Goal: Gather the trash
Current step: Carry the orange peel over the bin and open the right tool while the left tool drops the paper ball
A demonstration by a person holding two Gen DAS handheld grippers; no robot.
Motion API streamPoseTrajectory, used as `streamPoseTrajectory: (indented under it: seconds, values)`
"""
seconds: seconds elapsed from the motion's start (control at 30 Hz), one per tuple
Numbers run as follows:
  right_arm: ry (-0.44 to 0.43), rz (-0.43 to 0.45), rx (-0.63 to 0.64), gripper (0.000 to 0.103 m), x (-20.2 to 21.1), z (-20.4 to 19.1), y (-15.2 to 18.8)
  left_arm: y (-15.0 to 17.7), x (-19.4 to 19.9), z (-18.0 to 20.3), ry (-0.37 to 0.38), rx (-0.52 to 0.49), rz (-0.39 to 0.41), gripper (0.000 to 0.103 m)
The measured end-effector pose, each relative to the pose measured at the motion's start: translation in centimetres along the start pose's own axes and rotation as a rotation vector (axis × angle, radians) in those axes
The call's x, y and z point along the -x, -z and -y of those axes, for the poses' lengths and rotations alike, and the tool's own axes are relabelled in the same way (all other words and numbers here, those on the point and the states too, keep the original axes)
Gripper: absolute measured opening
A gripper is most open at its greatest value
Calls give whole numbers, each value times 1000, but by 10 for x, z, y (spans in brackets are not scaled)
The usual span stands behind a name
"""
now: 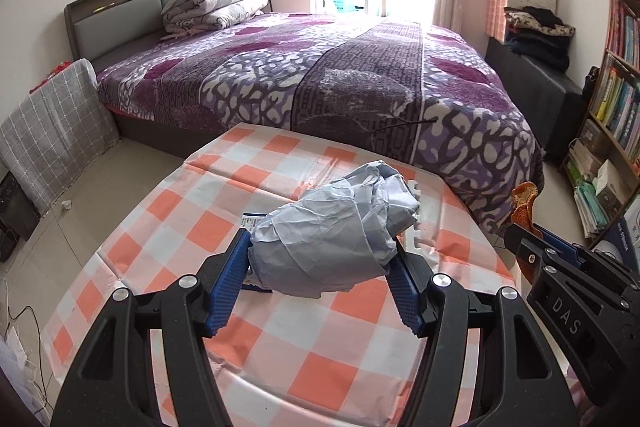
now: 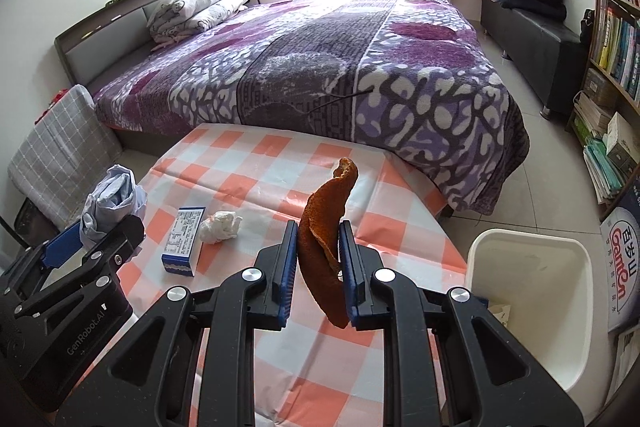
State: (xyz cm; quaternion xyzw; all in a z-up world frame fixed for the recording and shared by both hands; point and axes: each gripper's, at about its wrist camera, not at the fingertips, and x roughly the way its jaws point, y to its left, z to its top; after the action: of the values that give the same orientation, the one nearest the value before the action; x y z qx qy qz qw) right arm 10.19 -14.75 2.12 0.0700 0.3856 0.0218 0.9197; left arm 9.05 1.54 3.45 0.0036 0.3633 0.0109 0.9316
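My left gripper is shut on a crumpled pale blue paper bag and holds it above the checked table. The bag and left gripper also show at the left of the right wrist view. My right gripper is shut on a strip of orange peel, held upright above the table. The peel and right gripper show at the right edge of the left wrist view. A small blue-and-white box and a crumpled white tissue lie on the table.
A white plastic bin stands on the floor right of the table, with a scrap of paper inside. A bed with a purple blanket lies behind the table. A bookshelf stands at the right. A grey checked panel leans at the left.
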Motion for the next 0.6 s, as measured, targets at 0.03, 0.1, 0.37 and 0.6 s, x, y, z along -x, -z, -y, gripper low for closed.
streamPoseTrajectory:
  seconds: [0.03,0.1,0.37,0.6]
  values:
    - [5,0,-5,20,1,5,0,1,0,5,3,-6,0,64]
    - [19,-1,-15,20,5,14,0,2,1,13,13,-17,0,64]
    - [106,-7,-107,20,21,74,1,9,-2,52,80,-62,-26,64]
    - [188,10,-249,22,40,140,4,22,-7,99,186,-125,-83,64]
